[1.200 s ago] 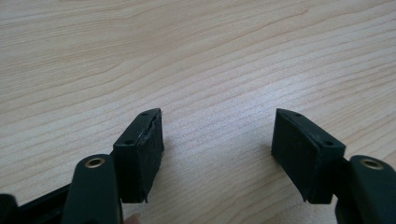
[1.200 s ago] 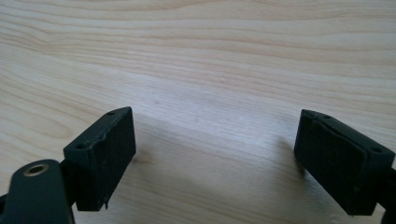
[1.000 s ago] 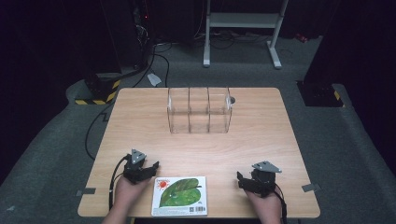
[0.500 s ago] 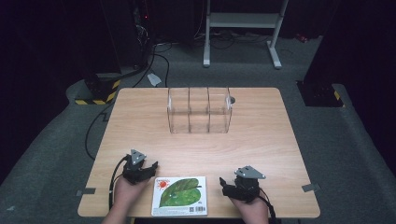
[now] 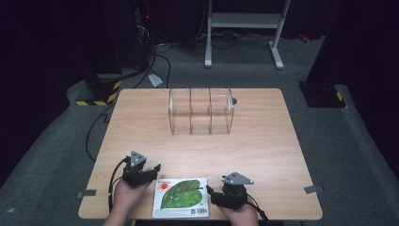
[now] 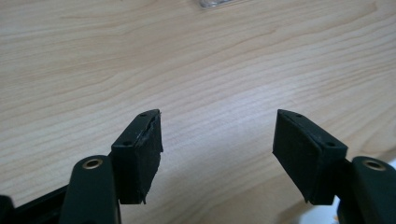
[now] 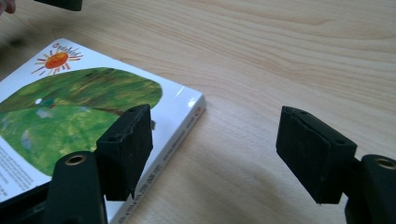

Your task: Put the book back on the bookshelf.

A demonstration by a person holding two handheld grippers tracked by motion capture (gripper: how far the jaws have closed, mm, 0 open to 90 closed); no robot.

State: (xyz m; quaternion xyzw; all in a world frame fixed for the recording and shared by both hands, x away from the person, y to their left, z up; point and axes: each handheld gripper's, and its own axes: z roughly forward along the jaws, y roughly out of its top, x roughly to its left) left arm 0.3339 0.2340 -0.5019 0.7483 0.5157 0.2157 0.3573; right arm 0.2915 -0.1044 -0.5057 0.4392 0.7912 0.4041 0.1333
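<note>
High view: book [image 5: 181, 197] lies flat at the near table [image 5: 263, 155] edge, green leaf and orange sun on a white cover, roughly centred between the two hands. Right gripper [image 5: 210, 193] sits at the book's right edge, jaws pointing left toward it, touching or just short of it; can't tell which from here. Left gripper [image 5: 155, 168] is off the book's upper-left corner, close to it, jaws angled toward the corner.

Right gripper view: jaws well apart and they have just been closing. One pad hangs over the book's [image 7: 93, 121] cover near its spine edge, the other over bare wood beside it, so the spine edge lies in the gap. No pad is pressing on it; nothing gripped. Sun print is at the far corner of the cover. A dark bit of the other gripper shows at the top left of that frame.

Left gripper view: left gripper [image 6: 217, 135] jaws wide apart, bare wood between them, nothing held. A sliver of white shows at the bottom right corner, probably the book, too little to be sure.

Farther back in the high view: clear box with three compartments [image 5: 201, 111] stands upright across the middle of the table, well apart from both grippers. A small dark round thing [image 5: 234, 100] sits just behind its right end; too small to identify.
</note>
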